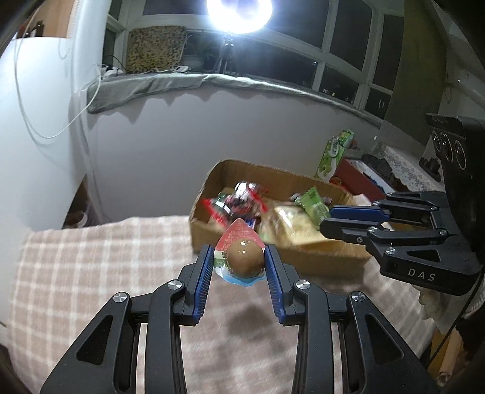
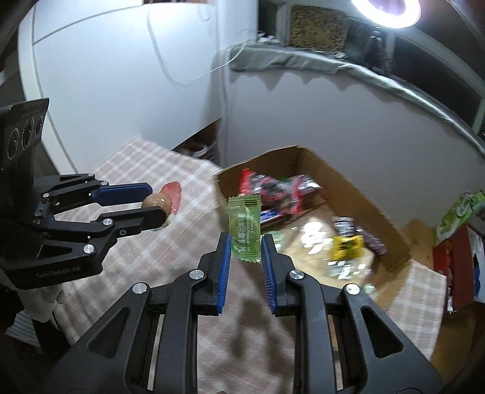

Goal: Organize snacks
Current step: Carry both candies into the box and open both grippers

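Fingers of the left gripper (image 1: 238, 257) in the left wrist view clamp a packaged brown egg (image 1: 245, 258), its round bulge pinched between the blue pads (image 1: 202, 283) and its red-and-white wrapper fanning out above and below. The egg hangs above a surface draped in a beige checked cloth (image 1: 91, 266). Beyond it sits an open cardboard box (image 1: 272, 178) holding blurred snack packets (image 1: 242, 201) in red, green and yellow. At the right edge the right gripper (image 1: 327, 218) reaches in over the box with a green candy packet (image 1: 313, 204) at its tips. A green carton (image 1: 335, 153) stands behind the box, and a bright ring light (image 1: 239, 13) glares at a dark window.

Seen from the right wrist view, the right gripper (image 2: 245, 248) is closed on the green candy packet (image 2: 245, 227), which stands upright between the pads (image 2: 225, 266) with its printed face toward the camera. It is held over the checked cloth (image 2: 169, 169), just beside the near-left corner of the cardboard box (image 2: 327, 169). Loose snack packets (image 2: 279, 191) lie blurred on the box floor. To the left, the left gripper (image 2: 157, 207) grips the brown egg (image 2: 157, 202) above the cloth, well apart from the box. The green carton (image 2: 457, 212) shows at the right edge.
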{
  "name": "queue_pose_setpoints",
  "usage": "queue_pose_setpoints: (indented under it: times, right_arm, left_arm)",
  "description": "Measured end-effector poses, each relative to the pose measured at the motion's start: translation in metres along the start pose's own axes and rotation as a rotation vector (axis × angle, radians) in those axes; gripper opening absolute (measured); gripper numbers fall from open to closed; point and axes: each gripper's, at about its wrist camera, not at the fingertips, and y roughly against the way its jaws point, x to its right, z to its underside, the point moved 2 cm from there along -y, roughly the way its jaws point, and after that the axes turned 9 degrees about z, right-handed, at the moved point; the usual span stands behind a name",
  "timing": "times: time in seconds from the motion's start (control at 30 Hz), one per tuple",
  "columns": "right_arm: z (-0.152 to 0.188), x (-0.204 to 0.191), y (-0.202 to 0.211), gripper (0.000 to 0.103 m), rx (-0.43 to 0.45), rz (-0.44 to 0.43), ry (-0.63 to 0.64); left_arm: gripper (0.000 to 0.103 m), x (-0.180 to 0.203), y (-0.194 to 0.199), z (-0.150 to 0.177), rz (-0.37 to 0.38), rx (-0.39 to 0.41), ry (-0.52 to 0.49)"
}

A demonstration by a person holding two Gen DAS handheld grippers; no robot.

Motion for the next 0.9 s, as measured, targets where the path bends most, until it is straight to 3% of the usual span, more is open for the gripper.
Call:
queue_pose_setpoints:
  times: [0.3, 0.47, 0.83, 0.9]
  right_arm:
    - [-0.01, 0.051, -0.01, 0.021, -0.001, 0.087, -0.06]
    - [-0.011, 0.073, -0.025, 0.021, -0.028, 0.109, -0.114]
    - [0.002, 0.087, -0.043, 0.022, -0.074, 0.111, -0.145]
    - [0.003, 0.088, -0.042, 0.029, -0.07, 0.117, -0.142]
  left_arm:
    - [0.033, 0.006, -0.03, -0.033, 0.02, 0.013, 0.006]
    - [0.033, 0.009, -0.054, -0.036, 0.022, -0.024, 0.015]
    - [0.035, 0.018, -0.072, -0.034, 0.01, -0.059, 0.019]
    - [0.035, 0.019, -0.07, -0.034, 0.003, -0.057, 0.013]
